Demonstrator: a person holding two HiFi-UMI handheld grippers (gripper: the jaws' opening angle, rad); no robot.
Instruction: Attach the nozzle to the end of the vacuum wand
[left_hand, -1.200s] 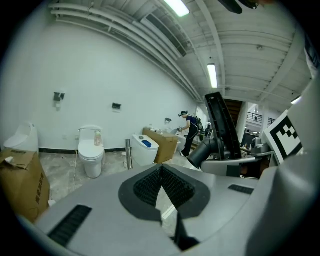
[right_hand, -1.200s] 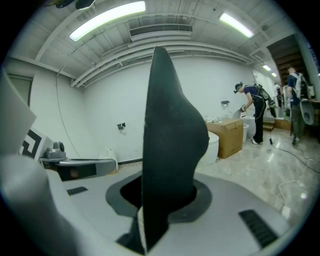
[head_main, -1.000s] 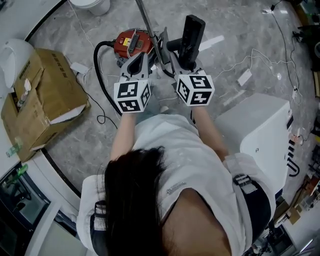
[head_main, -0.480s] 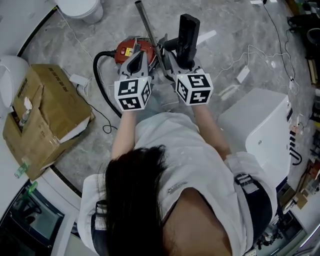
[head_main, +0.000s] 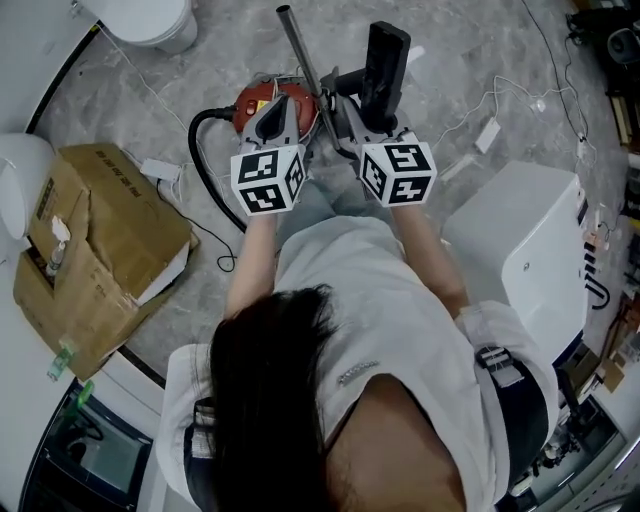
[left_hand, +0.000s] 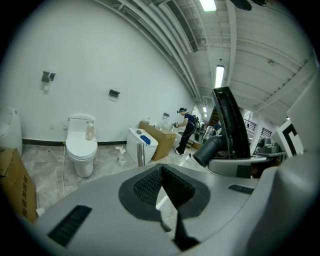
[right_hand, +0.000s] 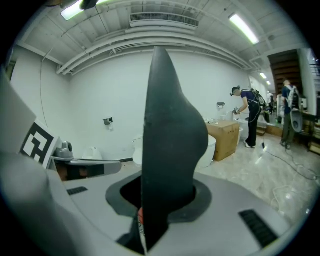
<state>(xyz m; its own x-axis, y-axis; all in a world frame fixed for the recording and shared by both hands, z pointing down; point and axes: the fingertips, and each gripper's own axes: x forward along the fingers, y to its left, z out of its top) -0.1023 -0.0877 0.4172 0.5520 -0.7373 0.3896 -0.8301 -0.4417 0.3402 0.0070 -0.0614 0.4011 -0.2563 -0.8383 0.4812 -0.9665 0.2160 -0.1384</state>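
My right gripper (head_main: 355, 105) is shut on the black nozzle (head_main: 385, 62), which stands upright above the floor. In the right gripper view the nozzle (right_hand: 170, 145) fills the space between the jaws of that gripper (right_hand: 160, 202). The metal wand (head_main: 305, 65) slants up from the red vacuum cleaner (head_main: 262, 98) and passes between my two grippers, its open end at the top. Just left of the wand is my left gripper (head_main: 275, 112), shut with nothing in it (left_hand: 160, 172). Off to the right in the left gripper view stands the nozzle (left_hand: 231, 125).
The black hose (head_main: 205, 160) loops left of the vacuum cleaner. A cardboard box (head_main: 95, 240) lies at the left, a toilet (head_main: 150, 18) at the top left, a white appliance (head_main: 525, 260) at the right. White cables (head_main: 500, 105) run across the marble floor.
Both grippers have travelled together across the floor, the right one keeping hold of the nozzle. The box has slid lower in the head view, and the wand's open end has come into view.
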